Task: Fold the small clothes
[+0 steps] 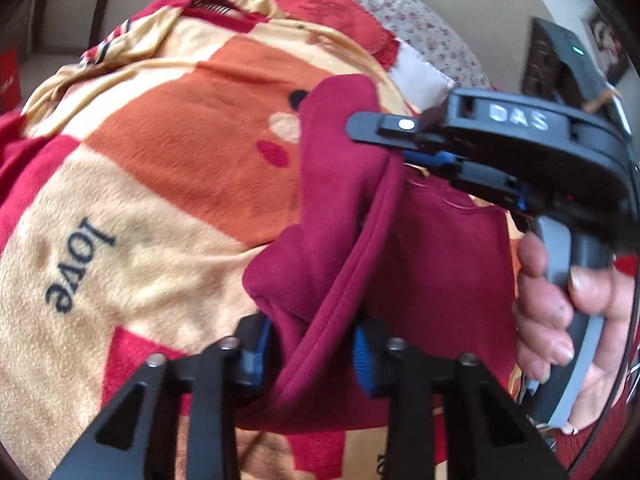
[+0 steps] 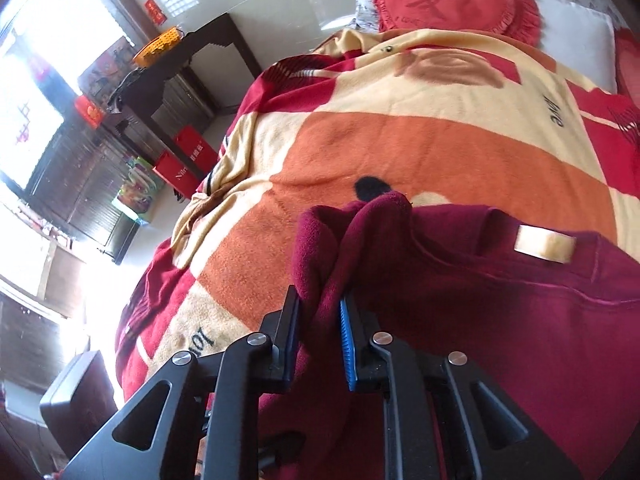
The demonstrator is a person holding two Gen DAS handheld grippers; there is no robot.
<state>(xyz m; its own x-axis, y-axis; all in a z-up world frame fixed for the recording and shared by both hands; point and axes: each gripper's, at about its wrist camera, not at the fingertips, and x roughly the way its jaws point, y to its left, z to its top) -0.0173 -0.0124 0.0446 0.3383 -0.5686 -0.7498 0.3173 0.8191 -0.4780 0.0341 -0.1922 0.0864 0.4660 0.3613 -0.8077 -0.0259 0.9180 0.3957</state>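
Note:
A small maroon fleece garment (image 1: 432,260) lies bunched on a bed blanket (image 1: 160,160) patterned in orange, cream and red. In the left wrist view my left gripper (image 1: 314,354) is shut on a thick hemmed fold of it, cloth filling the gap between the blue pads. My right gripper (image 1: 384,144) comes in from the right, held by a hand (image 1: 560,312), and pinches the garment's upper edge. In the right wrist view the right gripper (image 2: 320,328) is shut on a raised ridge of the garment (image 2: 500,320), whose cream label (image 2: 546,247) shows near the neckline.
A red heart-shaped cushion (image 2: 448,4) and a white pillow (image 2: 572,40) lie at the head of the bed. Left of the bed stand a dark wooden table (image 2: 192,64) and red bags (image 2: 184,160) on the floor. The blanket (image 2: 400,140) spreads beyond the garment.

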